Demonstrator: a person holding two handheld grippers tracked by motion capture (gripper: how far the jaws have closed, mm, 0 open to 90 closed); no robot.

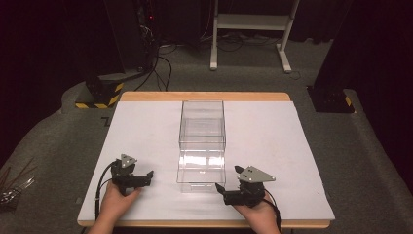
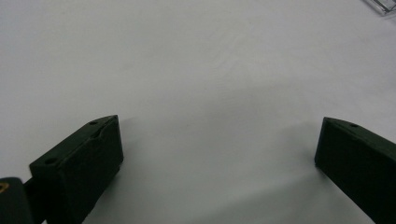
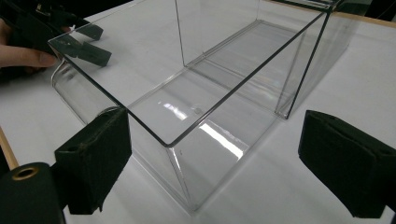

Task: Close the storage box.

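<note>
On white table (image 1: 272,146), grey carpet (image 1: 370,161) around

**No legible text**

No words, labels, brands or numbers are being shown legibly in any view. A dark mark resembling a "Z" is being glimpsed on the floor (image 1: 104,121) beside the far left corner of the tabletop (image 1: 146,131), but it is not being read with certainty.
</note>
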